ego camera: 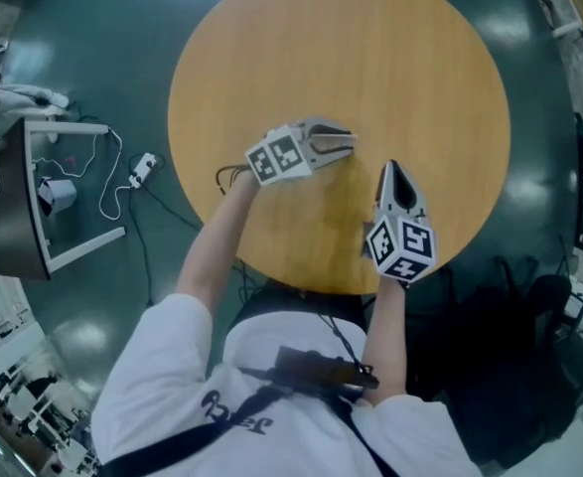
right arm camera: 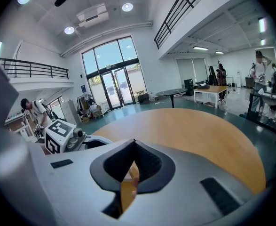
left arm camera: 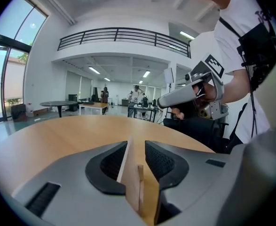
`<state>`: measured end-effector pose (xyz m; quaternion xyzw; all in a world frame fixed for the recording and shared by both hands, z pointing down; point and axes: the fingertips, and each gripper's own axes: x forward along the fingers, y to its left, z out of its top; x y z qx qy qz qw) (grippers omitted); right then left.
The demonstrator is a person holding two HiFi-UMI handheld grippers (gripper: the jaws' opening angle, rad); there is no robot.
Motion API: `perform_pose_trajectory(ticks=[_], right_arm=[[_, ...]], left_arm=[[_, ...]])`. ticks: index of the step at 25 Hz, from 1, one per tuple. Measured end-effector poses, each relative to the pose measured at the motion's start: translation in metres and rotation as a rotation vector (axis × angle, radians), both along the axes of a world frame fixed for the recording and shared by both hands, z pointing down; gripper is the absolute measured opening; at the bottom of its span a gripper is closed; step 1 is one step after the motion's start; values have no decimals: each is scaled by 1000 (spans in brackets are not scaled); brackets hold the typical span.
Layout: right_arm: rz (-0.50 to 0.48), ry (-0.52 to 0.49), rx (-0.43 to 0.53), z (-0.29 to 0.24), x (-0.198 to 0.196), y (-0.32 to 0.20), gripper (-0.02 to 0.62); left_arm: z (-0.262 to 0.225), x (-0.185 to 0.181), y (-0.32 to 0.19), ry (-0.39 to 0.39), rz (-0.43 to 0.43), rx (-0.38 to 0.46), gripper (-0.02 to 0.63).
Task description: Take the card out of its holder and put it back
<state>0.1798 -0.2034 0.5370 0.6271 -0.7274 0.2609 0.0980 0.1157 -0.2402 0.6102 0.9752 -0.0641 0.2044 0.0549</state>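
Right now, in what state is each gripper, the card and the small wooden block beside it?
Left gripper: open, one jaw on each side of the card.
Right gripper: shut, tips together.
Card: upright on edge between the open jaws.
Wooden block: upright beside the card; whether it holds the card, cannot tell.

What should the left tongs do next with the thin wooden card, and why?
Probably ease the left tongs straight back, off the thin pale wooden card. The tongs stand apart and do not squeeze it, and the card stands upright beside a small wooden post, likely its holder. One pad sits very close to the card, so moving slowly should keep it from tipping.
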Motion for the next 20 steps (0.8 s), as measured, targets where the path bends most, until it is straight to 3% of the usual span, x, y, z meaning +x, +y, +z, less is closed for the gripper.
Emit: perform_pose_trajectory(ticks=[5, 9, 16, 20], right_arm=[[-19, 8, 44, -17, -7, 10, 21], [-30, 13, 70, -27, -11, 21, 20], [-79, 22, 157, -54, -37, 33, 21], [-108, 33, 217, -70, -54, 39, 20]], left_arm=[[-5, -23, -12, -14, -133, 10, 206], [-8, -52, -17, -13, -292, -19, 312], [-76, -98, -1, 137, -564, 1, 321], [-108, -112, 16, 183, -688, 52, 319]])
